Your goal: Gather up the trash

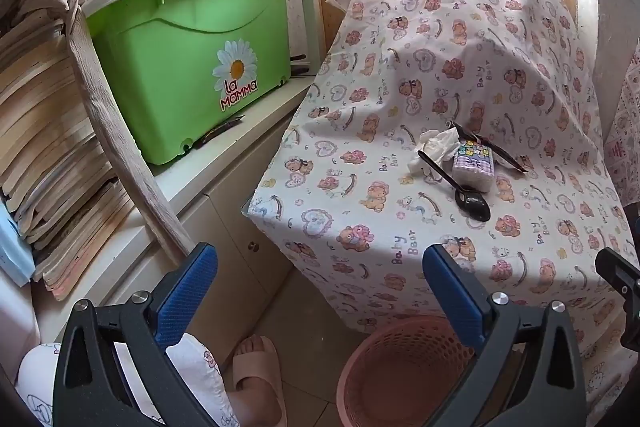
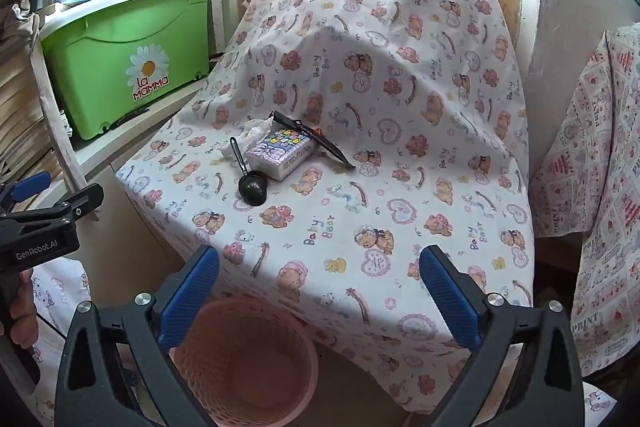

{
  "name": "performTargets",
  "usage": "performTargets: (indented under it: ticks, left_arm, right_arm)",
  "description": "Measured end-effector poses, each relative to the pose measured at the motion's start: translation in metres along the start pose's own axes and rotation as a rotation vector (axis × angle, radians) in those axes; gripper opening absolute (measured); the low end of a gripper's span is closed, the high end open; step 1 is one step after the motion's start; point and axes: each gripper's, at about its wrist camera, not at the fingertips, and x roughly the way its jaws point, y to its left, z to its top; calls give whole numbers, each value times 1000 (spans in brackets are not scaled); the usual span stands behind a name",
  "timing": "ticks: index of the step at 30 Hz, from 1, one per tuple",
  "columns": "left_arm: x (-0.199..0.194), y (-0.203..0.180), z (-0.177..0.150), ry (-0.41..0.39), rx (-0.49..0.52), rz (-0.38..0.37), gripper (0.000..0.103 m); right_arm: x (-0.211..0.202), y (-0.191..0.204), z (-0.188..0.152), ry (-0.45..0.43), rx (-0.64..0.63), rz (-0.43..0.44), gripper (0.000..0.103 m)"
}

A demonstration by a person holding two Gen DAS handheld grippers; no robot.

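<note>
Left gripper (image 1: 320, 287) and right gripper (image 2: 320, 287) both wide open, empty; pink mesh wastebasket (image 2: 244, 367) parked below cloth edge to catch crumpled tissue (image 2: 250, 137)

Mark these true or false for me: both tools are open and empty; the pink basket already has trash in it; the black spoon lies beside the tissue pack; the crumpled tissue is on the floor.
1. The left tool and right tool are open and empty. True.
2. The pink basket holds trash. False: it looks empty.
3. The black spoon lies beside the tissue pack. True.
4. The crumpled tissue is on the floor. False: it lies on the bear-print cloth, by the pack.
</note>
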Motion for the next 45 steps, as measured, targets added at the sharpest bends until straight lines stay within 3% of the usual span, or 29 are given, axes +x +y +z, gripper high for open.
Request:
performTargets:
  ticks: [6, 18, 45]
  left_arm:
    - [1, 0, 1, 27, 1, 0, 101]
    - [-2, -8, -2, -3, 29, 23, 101]
    - [-3, -9, -3, -14, 42, 26, 101]
  right_arm:
    - [0, 4, 1, 2, -1, -8, 101]
    - [-8, 9, 1, -42, -48, -33, 101]
    - [-2, 9, 2, -28, -10, -20, 101]
